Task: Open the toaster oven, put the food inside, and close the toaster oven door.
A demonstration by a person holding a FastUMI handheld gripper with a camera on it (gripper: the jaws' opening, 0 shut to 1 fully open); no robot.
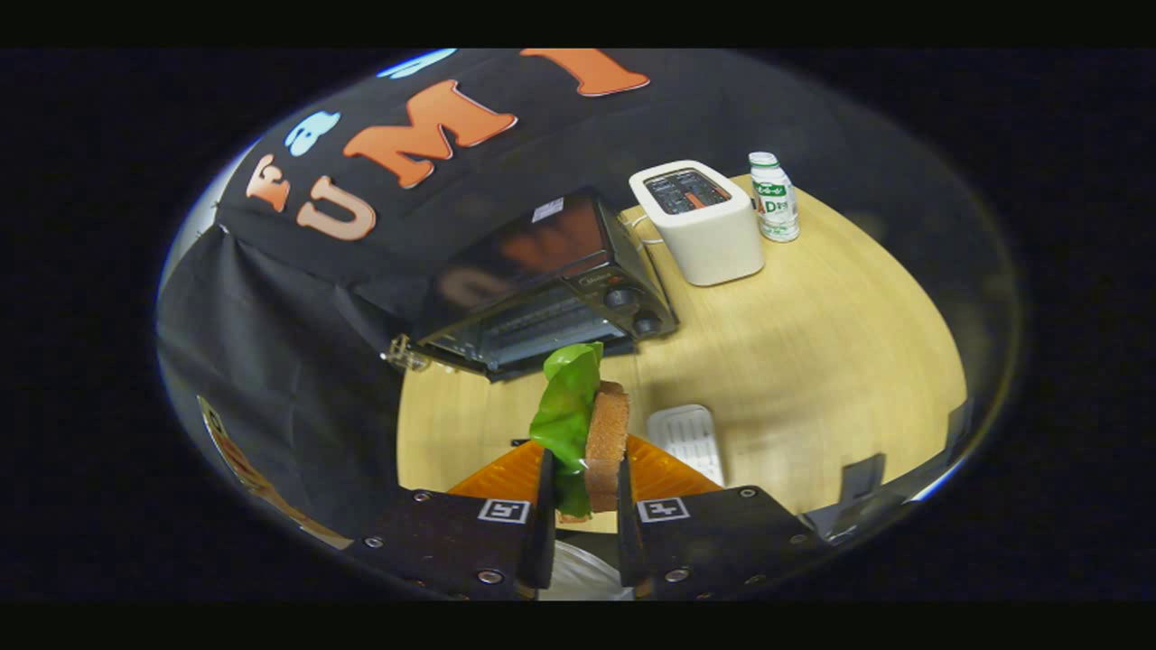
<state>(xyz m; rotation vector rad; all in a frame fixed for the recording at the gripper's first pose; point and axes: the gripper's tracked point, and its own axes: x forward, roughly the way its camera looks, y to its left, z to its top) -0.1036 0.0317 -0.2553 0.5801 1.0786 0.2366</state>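
Sandwich held upright before a black toaster oven.

A sandwich (591,433) of brown bread and green lettuce stands on edge, pinched between both fingers of the hand-held gripper (582,492), lettuce rising above the bread. Beyond it, on a pale wooden surface (813,361), sits a glossy black toaster oven (542,289), tilted in view, with two round knobs beside its glass front. Whether its door is open cannot be told.

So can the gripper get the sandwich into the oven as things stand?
Probably yes. The gripper is shut on the sandwich, held above the table. The oven sits just beyond, its door seemingly open, and nothing stands between them; the toaster and bottle are off to one side.
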